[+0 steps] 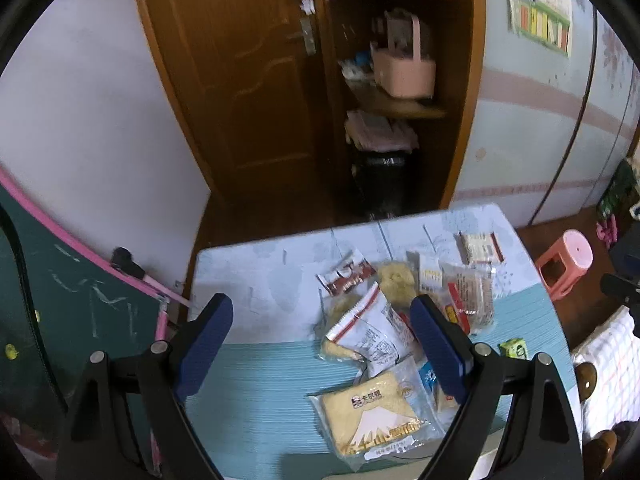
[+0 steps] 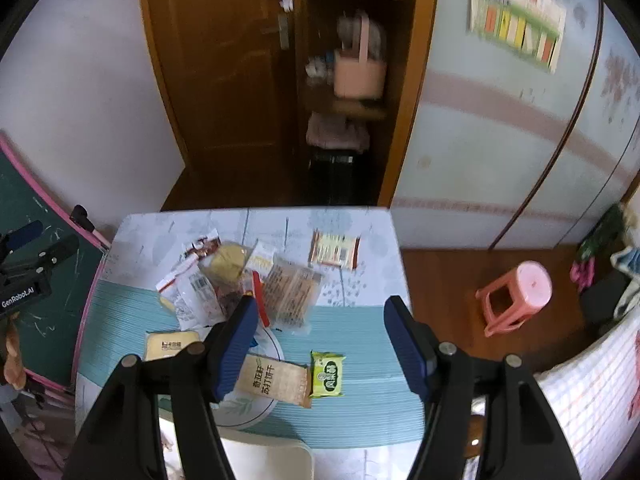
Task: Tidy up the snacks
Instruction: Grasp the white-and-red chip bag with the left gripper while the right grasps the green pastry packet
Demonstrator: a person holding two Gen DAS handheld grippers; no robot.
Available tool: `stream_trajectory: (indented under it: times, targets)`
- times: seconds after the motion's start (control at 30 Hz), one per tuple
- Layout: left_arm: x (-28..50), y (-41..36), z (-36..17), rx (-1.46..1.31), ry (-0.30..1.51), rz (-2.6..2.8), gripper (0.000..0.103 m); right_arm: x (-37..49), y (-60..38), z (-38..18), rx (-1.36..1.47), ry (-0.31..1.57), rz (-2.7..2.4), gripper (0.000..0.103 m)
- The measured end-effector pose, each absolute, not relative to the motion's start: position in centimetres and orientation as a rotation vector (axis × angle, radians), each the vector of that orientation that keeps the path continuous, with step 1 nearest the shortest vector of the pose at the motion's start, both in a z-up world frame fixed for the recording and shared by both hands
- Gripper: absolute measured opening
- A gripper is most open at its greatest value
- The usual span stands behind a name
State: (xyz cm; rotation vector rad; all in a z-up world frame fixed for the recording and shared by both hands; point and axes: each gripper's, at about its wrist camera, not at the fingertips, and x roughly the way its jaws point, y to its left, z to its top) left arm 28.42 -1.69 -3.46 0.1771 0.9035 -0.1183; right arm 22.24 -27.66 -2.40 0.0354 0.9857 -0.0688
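Hovered with both pairs of fingers spread, nothing between: left gripper (image 1: pixel 322 344), right gripper (image 2: pixel 320 344). Nearest, brown cracker packet (image 2: pixel 276 378) overlapped white plate (image 2: pixel 248 404); beyond, overlapping snack pile (image 2: pixel 240 280) mid-table. Risked snagging two slippery wrappers at once.

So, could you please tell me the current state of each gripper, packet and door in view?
Left gripper: open, empty.
Right gripper: open, empty.
Small green snack packet: flat on mat, alone.
Brown cracker packet: partly on white plate.
Brown wooden door: open.
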Motion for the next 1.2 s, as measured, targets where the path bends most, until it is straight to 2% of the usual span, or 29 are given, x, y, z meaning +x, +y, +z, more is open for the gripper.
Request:
stream_trajectory:
  times: [0.3, 0.47, 0.6, 0.7, 0.77, 0.83, 0.93, 1.2]
  targets:
    - [32.0, -3.2, -14.7, 0.191, 1.148, -0.171, 0.090, 25.6, -29.3, -13.7, 0.118, 1.234, -0.080, 0.066]
    - [32.6, -3.9, -18.8, 0.196, 1.230, -0.190, 0.090, 26.1, -29.4, -19.2, 0.119, 1.354, -0.104, 0.066]
    - [32.5, -4.9, -20.0, 0.243, 1.240, -0.202, 0.090, 26.3, -29.4, -21.9, 0.120, 1.410, -0.102, 0.064]
    - [32.7, -5.2, -20.6, 0.245, 1.252, -0.208, 0.090, 26.3, -29.5, -23.3, 0.139, 1.442, -0.098, 0.057]
    - [33.0, -5.2, -20.8, 0.235, 1.260, -0.209, 0.090, 26.4, -29.7, -24.1, 0.154, 1.470, -0.102, 0.047]
    - [33.4, -5.0, -20.9, 0.206, 1.271, -0.209, 0.090, 26.3, -29.8, -25.0, 0.146, 1.495, -0.113, 0.041]
    - [33.9, -4.7, -21.1, 0.161, 1.285, -0.214, 0.090, 26.1, -29.7, -25.2, 0.110, 1.495, -0.130, 0.037]
    - [35.2, -4.8, -22.1, 0.053, 1.313, -0.175, 0.090, 26.9, -29.8, -25.4, 0.111, 1.460, -0.153, 0.036]
